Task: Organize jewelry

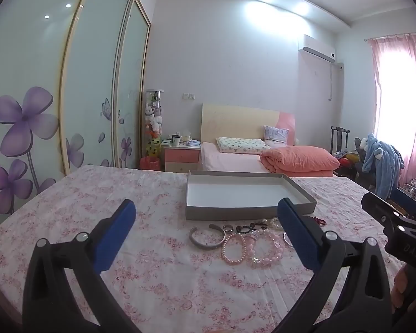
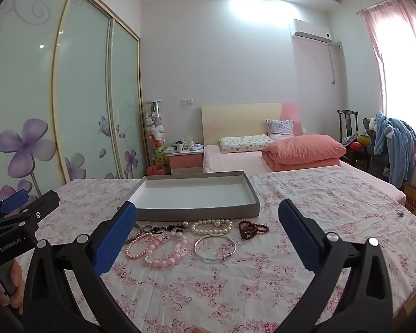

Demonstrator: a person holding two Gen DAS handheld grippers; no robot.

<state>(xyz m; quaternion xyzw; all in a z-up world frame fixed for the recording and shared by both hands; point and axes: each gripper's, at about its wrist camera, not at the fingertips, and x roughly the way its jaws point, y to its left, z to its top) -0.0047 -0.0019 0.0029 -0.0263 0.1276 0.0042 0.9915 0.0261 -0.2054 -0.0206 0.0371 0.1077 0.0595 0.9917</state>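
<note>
I hold left gripper (image 1: pixel 206 216) jaws fully spread, nothing between pads. Right gripper (image 2: pixel 207 216) same: jaws wide, unloaded. Both hover above floral cloth (image 2: pixel 305 194). Jewelry in cluster on cloth ahead: silver cuff (image 1: pixel 207 239), pink bead bracelets (image 2: pixel 158 249), pearl bracelet (image 2: pixel 211 226), silver bangle (image 2: pixel 215 247), dark red beads (image 2: pixel 252 229). Shallow grey box (image 2: pixel 192 212) just beyond cluster, interior bare.

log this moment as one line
left gripper: open, empty | right gripper: open, empty | bracelets: on cloth | tray: empty
</note>
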